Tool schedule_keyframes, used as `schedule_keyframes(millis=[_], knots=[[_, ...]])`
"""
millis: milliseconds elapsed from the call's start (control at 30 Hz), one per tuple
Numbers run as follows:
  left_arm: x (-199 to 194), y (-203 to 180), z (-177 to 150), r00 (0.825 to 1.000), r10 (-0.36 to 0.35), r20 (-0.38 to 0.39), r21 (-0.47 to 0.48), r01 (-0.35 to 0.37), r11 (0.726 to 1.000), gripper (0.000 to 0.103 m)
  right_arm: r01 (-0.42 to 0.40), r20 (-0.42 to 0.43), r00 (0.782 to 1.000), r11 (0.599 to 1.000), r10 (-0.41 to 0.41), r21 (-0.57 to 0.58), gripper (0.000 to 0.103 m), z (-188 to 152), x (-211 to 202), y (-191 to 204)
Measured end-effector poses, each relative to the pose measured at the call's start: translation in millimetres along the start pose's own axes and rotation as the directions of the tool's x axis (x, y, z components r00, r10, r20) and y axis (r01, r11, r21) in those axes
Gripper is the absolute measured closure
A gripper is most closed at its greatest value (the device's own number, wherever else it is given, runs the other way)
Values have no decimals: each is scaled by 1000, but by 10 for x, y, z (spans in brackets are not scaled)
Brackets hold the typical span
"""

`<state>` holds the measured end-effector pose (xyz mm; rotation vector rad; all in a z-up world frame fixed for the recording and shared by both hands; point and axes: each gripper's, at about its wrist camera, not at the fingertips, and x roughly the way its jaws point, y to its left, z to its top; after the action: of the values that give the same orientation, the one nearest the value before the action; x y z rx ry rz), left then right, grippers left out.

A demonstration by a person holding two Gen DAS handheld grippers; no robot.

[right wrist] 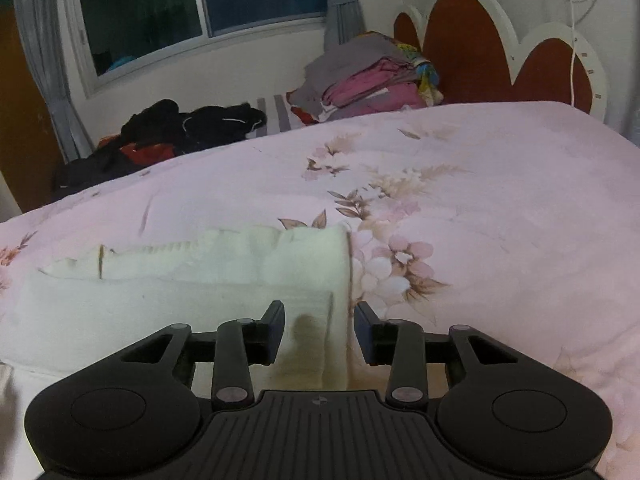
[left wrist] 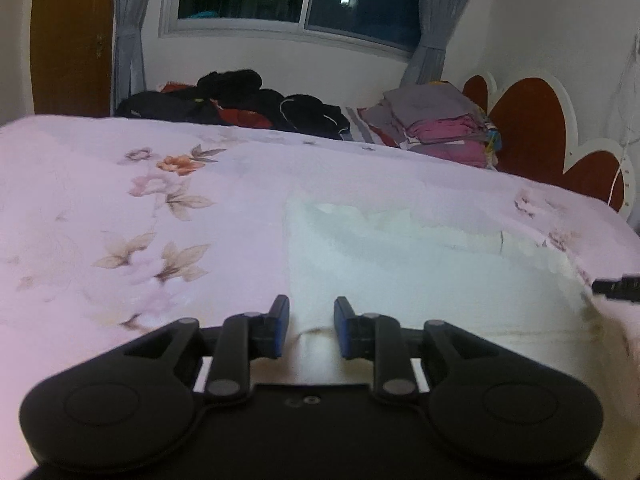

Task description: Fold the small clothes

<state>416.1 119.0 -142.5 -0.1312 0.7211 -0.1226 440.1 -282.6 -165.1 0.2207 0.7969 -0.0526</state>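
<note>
While the white garment [right wrist: 192, 292] lies flat on the pink flowered bedspread [right wrist: 500, 208], both grippers hang over its near edge with nothing gripped. It is spread as a broad rectangle whose long axis runs side to side across the bed, parallel to the line between the two hands. The left gripper [left wrist: 311, 330] sits just inside the left end of the garment [left wrist: 420, 272], jaws parted a little and bare, a loose thread or small wrinkle showing between them. The right gripper [right wrist: 319, 330] stands over the right end, where the cloth ends in a straight short edge; its jaws are parted wider and that edge runs up between them, but the pads are not pressing on it. Each hand is thus nearest its own end. Judging by this, the next fold would carry one short edge across toward the other, or the near long edge away toward the window [right wrist: 192, 4].
</note>
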Motion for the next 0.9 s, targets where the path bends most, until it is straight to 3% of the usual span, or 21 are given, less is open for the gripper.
schedule_keyframes(millis=[233,400,467,600,800,900], knots=[[519,-205,174,999,-15,-31,-14,15,1000,79,-38,-28,999,998,36,-47,65,-41,251,327],[829,-169,170,999,14,-38,4,-14,1000,77,-27,-46,999,997,24,-67,65,-52,421,303],[865,-118,174,999,41,-29,7,-41,999,76,10,-56,998,997,-14,-80,65,-78,498,226],[828,-92,263,999,36,-27,-24,-37,999,78,0,-31,1000,999,-1,-41,65,-14,422,124],[1012,-168,349,998,44,-49,-26,-46,999,77,-34,-21,999,998,33,-44,65,99,490,277],[1027,-184,335,997,51,-50,-3,-51,999,77,0,-50,999,996,-4,-84,65,69,595,324]])
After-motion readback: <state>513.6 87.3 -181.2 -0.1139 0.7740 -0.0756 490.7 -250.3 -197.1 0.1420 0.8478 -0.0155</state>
